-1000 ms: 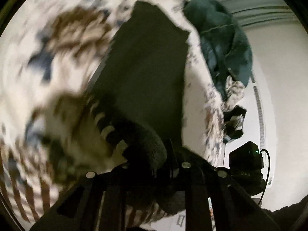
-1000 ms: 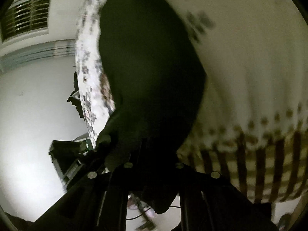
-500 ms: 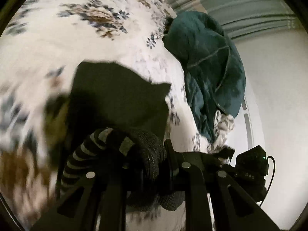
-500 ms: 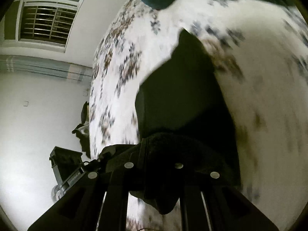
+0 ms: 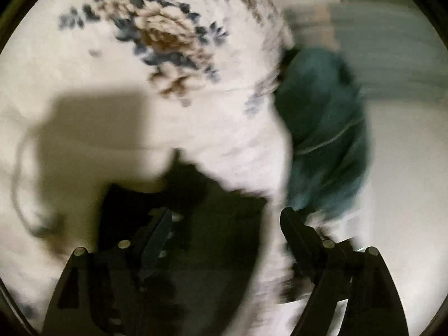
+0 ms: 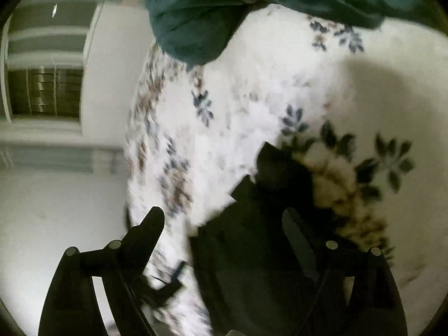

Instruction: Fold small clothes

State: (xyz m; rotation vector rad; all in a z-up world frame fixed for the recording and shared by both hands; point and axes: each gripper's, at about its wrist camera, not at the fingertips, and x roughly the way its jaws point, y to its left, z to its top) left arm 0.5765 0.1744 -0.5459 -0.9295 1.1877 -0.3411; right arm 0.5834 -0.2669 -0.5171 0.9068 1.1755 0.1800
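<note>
A small black garment (image 5: 201, 224) lies folded on the white flowered bedspread (image 5: 168, 36). In the left wrist view it sits low, between and under the spread fingers of my left gripper (image 5: 226, 218), which is open and empty. In the right wrist view the same black garment (image 6: 252, 238) lies low and right of centre, under my right gripper (image 6: 224, 218), also open and empty. Both views are blurred by motion.
A bunched dark teal cloth (image 5: 324, 140) lies on the bed at the right of the left wrist view, and it fills the top of the right wrist view (image 6: 212, 8). A window (image 6: 42, 89) and a white wall are at the left.
Both grippers were shut on the black garment's edge and carried it over itself. Now both have opened and let go, and the garment lies on the bed.
</note>
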